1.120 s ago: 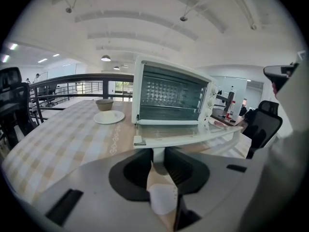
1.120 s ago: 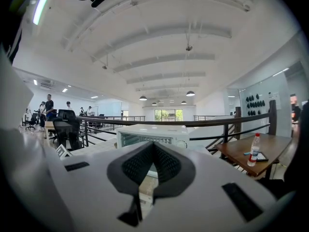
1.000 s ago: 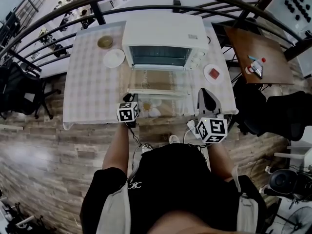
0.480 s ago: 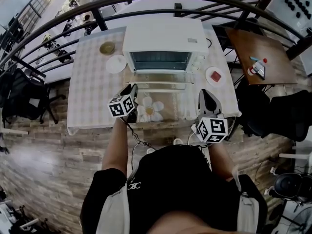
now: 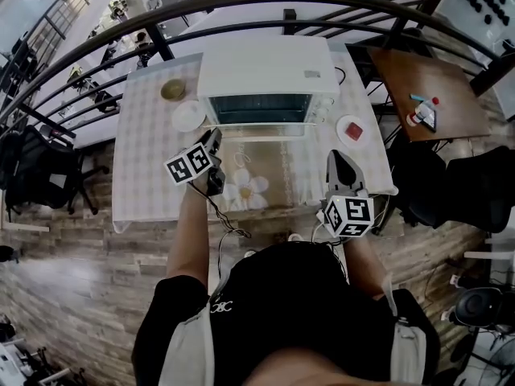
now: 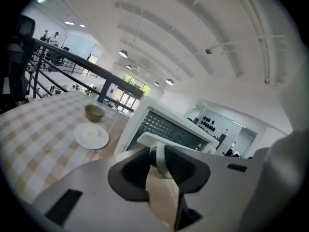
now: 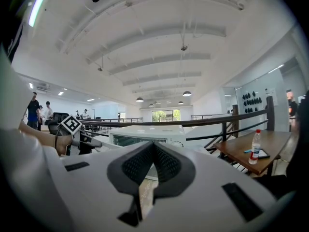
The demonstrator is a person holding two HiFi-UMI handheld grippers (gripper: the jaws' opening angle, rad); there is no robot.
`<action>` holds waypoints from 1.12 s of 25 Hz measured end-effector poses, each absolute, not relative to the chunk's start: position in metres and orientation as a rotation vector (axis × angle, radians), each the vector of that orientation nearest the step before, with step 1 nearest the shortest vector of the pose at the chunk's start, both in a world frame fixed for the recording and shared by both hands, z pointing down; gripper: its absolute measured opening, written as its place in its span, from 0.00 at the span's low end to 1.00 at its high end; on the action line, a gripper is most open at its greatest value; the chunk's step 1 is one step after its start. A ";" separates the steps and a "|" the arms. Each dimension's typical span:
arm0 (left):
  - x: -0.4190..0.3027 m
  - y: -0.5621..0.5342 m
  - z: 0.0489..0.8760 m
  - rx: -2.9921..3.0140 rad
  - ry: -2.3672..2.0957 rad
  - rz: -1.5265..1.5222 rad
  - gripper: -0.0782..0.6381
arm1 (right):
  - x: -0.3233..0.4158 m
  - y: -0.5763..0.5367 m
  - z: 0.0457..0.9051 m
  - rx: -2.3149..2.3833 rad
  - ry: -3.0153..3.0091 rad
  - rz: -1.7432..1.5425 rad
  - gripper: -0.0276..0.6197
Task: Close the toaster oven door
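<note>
Right gripper (image 5: 341, 159) hangs over the bench's (image 5: 149, 163) near right corner, jaws clenched on nothing, so it's out of this one. Further in, the left gripper (image 5: 213, 137) has the door handle (image 6: 145, 139) between its jaws near the handle's left end. They're opening, though the pads look like they're just touching it. The door (image 6: 166, 127) looks nearly upright against the toaster oven (image 5: 265, 67), which sits at the bench's far edge, about mid-width. If it were me, I'd make sure the door is seated flush before letting go completely, then back off straight so the jaws don't catch the handle and tug it open.
</note>
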State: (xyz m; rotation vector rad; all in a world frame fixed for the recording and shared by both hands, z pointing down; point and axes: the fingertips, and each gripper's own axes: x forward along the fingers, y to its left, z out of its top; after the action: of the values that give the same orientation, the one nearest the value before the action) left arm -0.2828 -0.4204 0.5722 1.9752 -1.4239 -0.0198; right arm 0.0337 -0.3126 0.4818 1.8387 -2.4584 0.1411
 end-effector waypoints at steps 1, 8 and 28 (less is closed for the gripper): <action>-0.283 -0.424 0.570 1.970 -1.421 -0.027 0.26 | 0.035 -0.314 0.481 1.843 -2.457 0.142 0.04; -0.288 -0.448 0.557 1.899 -1.375 -0.150 0.27 | 0.040 -0.321 0.475 1.869 -2.449 0.133 0.04; -0.289 -0.494 0.551 1.755 -1.371 -0.302 0.27 | 0.067 -0.314 0.465 1.922 -2.430 0.065 0.04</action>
State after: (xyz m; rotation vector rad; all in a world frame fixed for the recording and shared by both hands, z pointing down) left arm -0.2894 -0.4938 0.5505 1.7545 -1.3715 -0.3016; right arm 0.0672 -0.3142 0.4653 1.9216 -2.4298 0.0647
